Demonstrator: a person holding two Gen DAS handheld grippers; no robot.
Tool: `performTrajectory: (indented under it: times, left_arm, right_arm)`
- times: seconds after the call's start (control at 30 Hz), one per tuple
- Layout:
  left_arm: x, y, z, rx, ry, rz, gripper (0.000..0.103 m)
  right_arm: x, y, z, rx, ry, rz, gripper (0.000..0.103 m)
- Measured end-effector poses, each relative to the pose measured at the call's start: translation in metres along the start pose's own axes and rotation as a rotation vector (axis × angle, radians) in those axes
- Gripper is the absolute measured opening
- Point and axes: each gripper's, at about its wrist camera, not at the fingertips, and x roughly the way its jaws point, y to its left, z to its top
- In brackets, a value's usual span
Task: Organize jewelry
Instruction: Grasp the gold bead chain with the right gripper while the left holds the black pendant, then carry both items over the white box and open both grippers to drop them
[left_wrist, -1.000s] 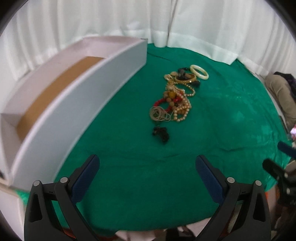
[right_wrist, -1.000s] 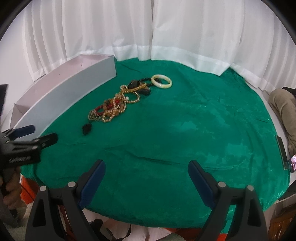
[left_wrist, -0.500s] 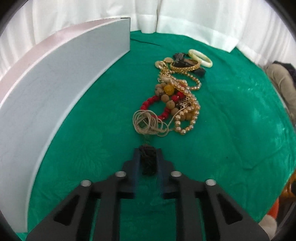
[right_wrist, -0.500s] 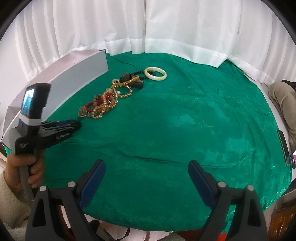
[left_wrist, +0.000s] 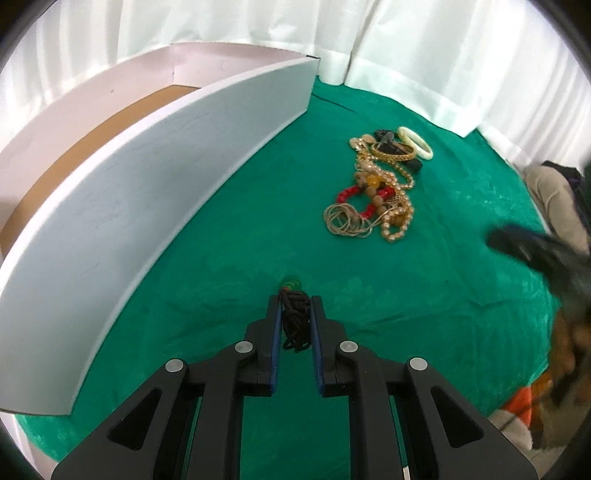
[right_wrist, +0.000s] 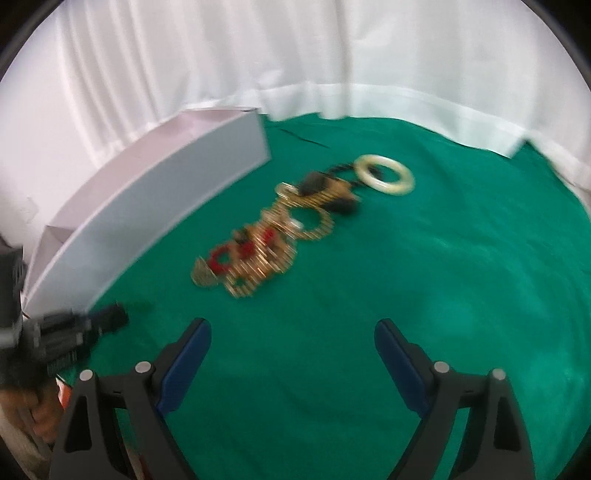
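Green velvet cloth (left_wrist: 229, 236) covers the surface, and on it the left hand-held gripper (left_wrist: 294, 314) is pinched nearly closed on a small knotted black cord piece with a green bead (left_wrist: 293, 317) at its tip. The blue pads hold the bundle by its middle, seemingly so the loose loops hang together and cannot snag the cloth. Just to the left stands a long white cardboard box with a brown floor (left_wrist: 159, 177), its open top within easy reach, which makes it the likely place for the cord.

Further along the cloth, well apart from the gripper, lies the tangled heap of gold chains, pearl strands and red beads (left_wrist: 373, 206), with a cream bangle (left_wrist: 414, 142) at its far end.

From the right wrist view, the right hand-held gripper (right_wrist: 291, 350) hovers with its jaws wide and nothing between them, aimed toward that heap (right_wrist: 266, 243), probably lining up the next pick. That view is blurred, so finer detail is lost.
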Motion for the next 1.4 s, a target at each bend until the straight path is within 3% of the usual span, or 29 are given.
performTrajectory:
  times: [0.07, 0.1, 0.3, 0.47, 0.77, 0.97, 1.4]
  left_arm:
    - [0.001, 0.002, -0.001, -0.010, 0.009, -0.009, 0.013]
    - [0.002, 0.002, -0.002, -0.014, 0.011, -0.013, 0.013]
    - [0.000, 0.006, -0.005, -0.014, 0.009, -0.023, 0.013]
    - [0.001, 0.012, -0.006, -0.029, 0.017, -0.026, 0.013]
    - [-0.009, 0.011, -0.004, -0.039, 0.008, -0.033, 0.013]
    - [-0.026, 0.003, 0.001, -0.030, -0.001, -0.047, 0.013]
    - [-0.080, 0.001, 0.012, -0.014, -0.046, -0.050, 0.013]
  right_arm:
    - [0.023, 0.012, 0.019, -0.066, 0.009, 0.029, 0.044]
    - [0.036, 0.018, 0.029, -0.097, 0.026, 0.034, 0.040]
    - [0.095, 0.030, 0.051, -0.141, 0.125, 0.047, 0.039]
    - [0.101, 0.028, 0.058, -0.119, 0.139, 0.044, 0.010]
    - [0.004, 0.010, 0.073, 0.001, -0.002, 0.174, 0.008]
    - [-0.066, 0.000, 0.083, 0.025, -0.132, 0.207, 0.008]
    - [-0.126, 0.006, 0.091, 0.007, -0.246, 0.235, 0.008]
